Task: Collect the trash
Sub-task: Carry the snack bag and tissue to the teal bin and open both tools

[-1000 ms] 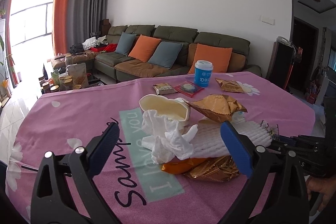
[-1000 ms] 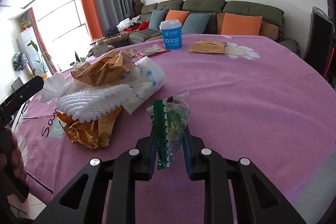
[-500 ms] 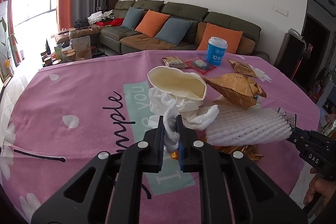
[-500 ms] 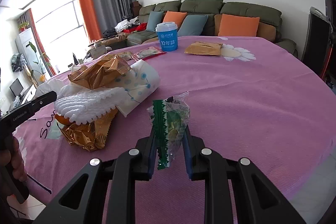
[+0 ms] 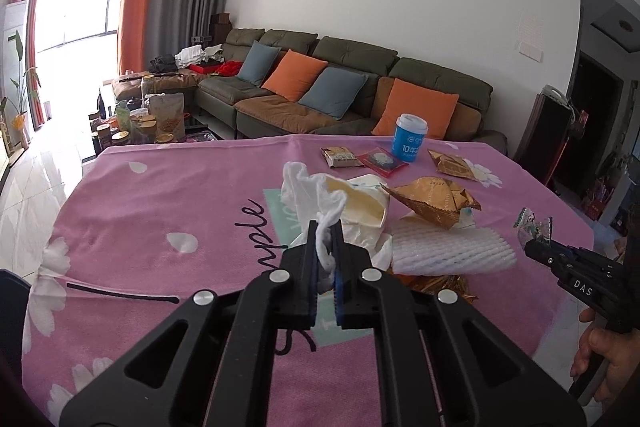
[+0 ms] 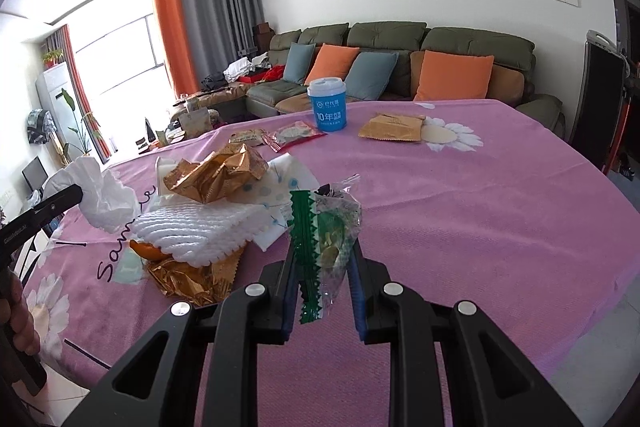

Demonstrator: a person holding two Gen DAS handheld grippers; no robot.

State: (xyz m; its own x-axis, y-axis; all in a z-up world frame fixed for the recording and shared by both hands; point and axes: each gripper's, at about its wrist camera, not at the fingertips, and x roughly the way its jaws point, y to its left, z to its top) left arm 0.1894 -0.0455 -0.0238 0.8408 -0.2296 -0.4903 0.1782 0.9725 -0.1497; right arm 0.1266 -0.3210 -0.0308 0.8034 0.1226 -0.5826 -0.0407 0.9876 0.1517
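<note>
My left gripper (image 5: 325,259) is shut on a crumpled white tissue (image 5: 310,195) and holds it lifted above the pink tablecloth (image 5: 180,195); the tissue also shows in the right wrist view (image 6: 102,195). My right gripper (image 6: 322,279) is shut on a green and clear snack wrapper (image 6: 326,233), held above the cloth. A trash pile lies between them: white foam netting (image 6: 192,231), a gold foil wrapper (image 6: 218,173), a cream shell-shaped container (image 5: 360,205), orange peel (image 6: 146,251) and a second gold wrapper (image 6: 188,277).
At the far side of the table stand a blue cup (image 6: 327,103), a red packet (image 6: 294,135), a brown packet (image 5: 339,157) and a gold sachet (image 6: 394,127). A sofa with cushions (image 5: 320,87) lies beyond. The table edge runs at right (image 6: 592,291).
My left gripper closed on the tissue and lifted it off the pile. My right gripper keeps holding the green wrapper, nearly still.
</note>
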